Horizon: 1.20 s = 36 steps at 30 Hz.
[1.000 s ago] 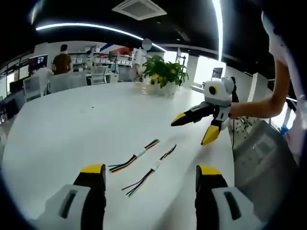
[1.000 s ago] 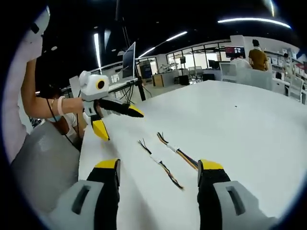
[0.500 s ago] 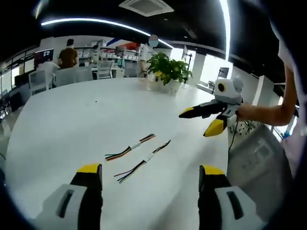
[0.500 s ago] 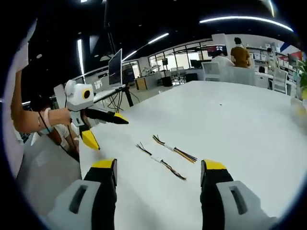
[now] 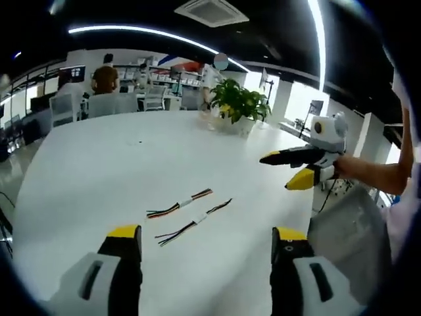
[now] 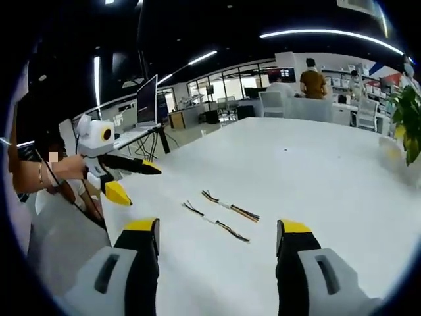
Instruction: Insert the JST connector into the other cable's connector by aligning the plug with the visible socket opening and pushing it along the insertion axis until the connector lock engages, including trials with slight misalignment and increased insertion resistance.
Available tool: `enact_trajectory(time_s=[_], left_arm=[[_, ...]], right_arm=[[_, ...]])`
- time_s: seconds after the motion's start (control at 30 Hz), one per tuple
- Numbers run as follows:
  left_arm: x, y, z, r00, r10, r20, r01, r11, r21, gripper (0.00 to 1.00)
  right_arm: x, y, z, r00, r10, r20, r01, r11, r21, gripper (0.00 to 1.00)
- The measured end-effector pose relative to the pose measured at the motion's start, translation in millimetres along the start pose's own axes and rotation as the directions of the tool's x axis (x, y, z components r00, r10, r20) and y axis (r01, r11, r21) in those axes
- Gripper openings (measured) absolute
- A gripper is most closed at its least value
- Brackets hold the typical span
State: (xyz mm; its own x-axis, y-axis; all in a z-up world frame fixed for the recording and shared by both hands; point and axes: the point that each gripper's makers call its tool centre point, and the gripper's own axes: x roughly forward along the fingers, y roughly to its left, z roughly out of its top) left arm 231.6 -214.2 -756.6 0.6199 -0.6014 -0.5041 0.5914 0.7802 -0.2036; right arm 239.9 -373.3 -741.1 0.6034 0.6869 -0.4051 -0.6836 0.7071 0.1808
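Cables lie side by side on the white worktop [image 5: 99, 171], near each other but apart: two short wire harnesses, each with a small pale connector at mid-length and coloured wire ends fanning out. In the left gripper view the farther cable [image 5: 179, 204] sits just beyond the nearer cable [image 5: 195, 219], both ahead of the left gripper [image 5: 205, 237], whose yellow-tipped fingers [image 5: 123, 232] stand wide apart with nothing between them. The right gripper [image 5: 295, 168] enters that view from the right, held above the worktop's edge by a person's hand [image 5: 345, 170], its fingers spread open and empty. In the right gripper view its own fingers [image 6: 295, 228] frame both cables from well back. A potted plant [image 5: 240, 105] stands on the far side of the worktop, and seated people [image 5: 104, 82] show at desks beyond.
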Motion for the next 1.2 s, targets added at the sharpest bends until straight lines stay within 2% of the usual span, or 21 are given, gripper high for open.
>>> enact_trajectory(time_s=[0.03, 0.13, 0.57, 0.67, 0.9, 0.97, 1.07, 1.13, 1.2], left_arm=[[-1, 1.0, -1.7, 1.000, 0.009, -0.011, -0.009, 1.000, -0.002, 0.75], [-6, -2.4, 0.0, 1.000, 0.020, 0.014, -0.020, 1.000, 0.008, 0.76], [-24, -18.7, -12.7, 0.997, 0.054, 0.047, -0.051, 0.997, -0.060, 0.76], [-26, -22.2, -16.2, 0.996, 0.060, 0.060, -0.056, 0.996, -0.076, 0.76], [-32, -26.5, -29.1, 0.994, 0.089, 0.068, -0.082, 0.991, -0.105, 0.76], [-34, -28.5, -28.7, 0.994, 0.090, 0.067, -0.082, 0.991, -0.108, 0.76], [-35, -25.8, -22.8, 0.990, 0.104, 0.098, -0.094, 0.990, -0.102, 0.76], [-35, -23.8, -24.1, 0.989, 0.114, 0.093, -0.103, 0.989, -0.109, 0.76], [-35, -21.4, -26.7, 0.989, 0.127, 0.080, -0.119, 0.988, -0.102, 0.76]], right_arm=[[-1, 1, -1.5, 1.000, -0.003, 0.005, 0.003, 1.000, 0.018, 0.70], [-3, 4, -4.1, 1.000, -0.007, 0.008, 0.007, 0.999, 0.034, 0.70], [-14, 25, -24.1, 1.000, -0.027, -0.001, 0.027, 0.995, 0.100, 0.68], [-14, 26, -20.0, 0.999, -0.034, 0.008, 0.034, 0.998, 0.057, 0.67], [-15, 27, -18.2, 0.999, -0.024, 0.022, 0.022, 0.995, 0.096, 0.67], [-15, 28, -16.6, 0.999, -0.020, 0.031, 0.017, 0.994, 0.105, 0.67], [-15, 28, -17.2, 0.999, -0.022, 0.027, 0.020, 0.995, 0.097, 0.66], [-15, 28, -16.4, 0.999, -0.023, 0.030, 0.020, 0.996, 0.086, 0.66], [-15, 29, -15.4, 0.999, -0.015, 0.039, 0.010, 0.993, 0.116, 0.66]])
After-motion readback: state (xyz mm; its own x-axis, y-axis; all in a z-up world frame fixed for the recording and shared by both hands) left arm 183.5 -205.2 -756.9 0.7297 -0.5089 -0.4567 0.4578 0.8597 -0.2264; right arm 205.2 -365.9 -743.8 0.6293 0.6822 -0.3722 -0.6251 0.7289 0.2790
